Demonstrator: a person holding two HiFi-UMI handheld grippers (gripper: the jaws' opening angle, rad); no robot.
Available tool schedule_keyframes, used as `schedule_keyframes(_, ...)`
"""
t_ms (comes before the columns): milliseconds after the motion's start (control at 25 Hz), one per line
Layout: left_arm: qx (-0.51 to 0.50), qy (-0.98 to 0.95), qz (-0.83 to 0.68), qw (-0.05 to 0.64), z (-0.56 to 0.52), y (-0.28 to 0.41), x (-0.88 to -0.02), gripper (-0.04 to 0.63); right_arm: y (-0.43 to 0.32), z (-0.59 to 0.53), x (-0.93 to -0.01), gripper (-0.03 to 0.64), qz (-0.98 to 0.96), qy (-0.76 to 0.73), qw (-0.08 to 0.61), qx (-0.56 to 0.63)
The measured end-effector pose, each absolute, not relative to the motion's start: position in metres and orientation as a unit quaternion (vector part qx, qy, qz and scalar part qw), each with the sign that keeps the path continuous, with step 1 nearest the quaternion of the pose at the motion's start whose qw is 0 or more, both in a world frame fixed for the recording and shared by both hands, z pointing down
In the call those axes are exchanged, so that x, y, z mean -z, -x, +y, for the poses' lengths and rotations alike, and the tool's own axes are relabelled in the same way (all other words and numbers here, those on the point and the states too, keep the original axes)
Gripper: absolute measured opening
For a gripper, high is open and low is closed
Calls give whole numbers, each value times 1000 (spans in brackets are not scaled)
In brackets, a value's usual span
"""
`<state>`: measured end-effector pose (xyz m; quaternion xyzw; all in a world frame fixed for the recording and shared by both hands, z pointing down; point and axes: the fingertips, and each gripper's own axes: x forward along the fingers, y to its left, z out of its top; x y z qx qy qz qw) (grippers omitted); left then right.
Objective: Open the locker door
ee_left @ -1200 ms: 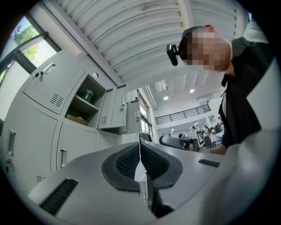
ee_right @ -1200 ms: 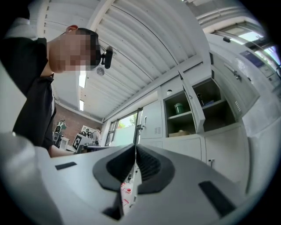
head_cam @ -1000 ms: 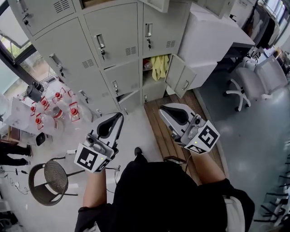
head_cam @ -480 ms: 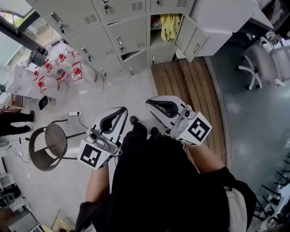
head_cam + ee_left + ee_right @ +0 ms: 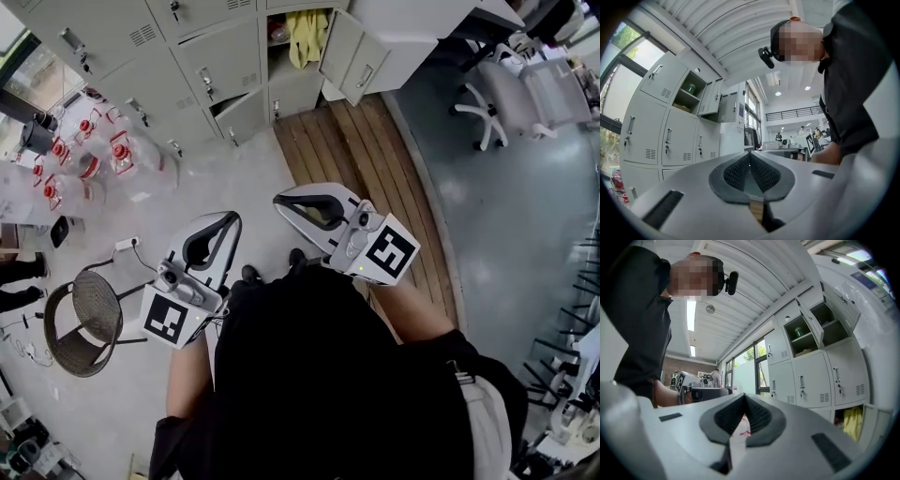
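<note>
A bank of grey lockers stands far ahead, at the top of the head view. One lower door hangs wide open beside a compartment with a yellow cloth. Both grippers are held close to the person's dark-clad body, well short of the lockers. My left gripper has its jaws together with nothing between them, as the left gripper view confirms. The right gripper is likewise shut and empty. In the right gripper view, more open locker doors show high up, and the yellow cloth shows low at the right.
Several clear water jugs with red caps sit on the floor left of the lockers. A round mesh stool stands at the left. A wooden platform runs in front of the lockers. An office chair is at the right.
The lockers have slid up and away in the head view. Both grippers have sunk and drawn in closer to the person's body, still shut and empty.
</note>
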<state>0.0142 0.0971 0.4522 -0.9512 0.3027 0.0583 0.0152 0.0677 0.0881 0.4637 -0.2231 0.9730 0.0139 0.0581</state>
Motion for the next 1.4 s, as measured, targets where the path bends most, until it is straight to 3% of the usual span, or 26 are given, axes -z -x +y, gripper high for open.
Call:
schedule_keyframes(800,-28,962,270,-8,131,123,-481,17,70,115,-479,11,974,225,34,-17)
schedule_keyframes(1400,-37,965,258,-28,139,152,-493,17,102,121,-483,11,971,238,19,-14)
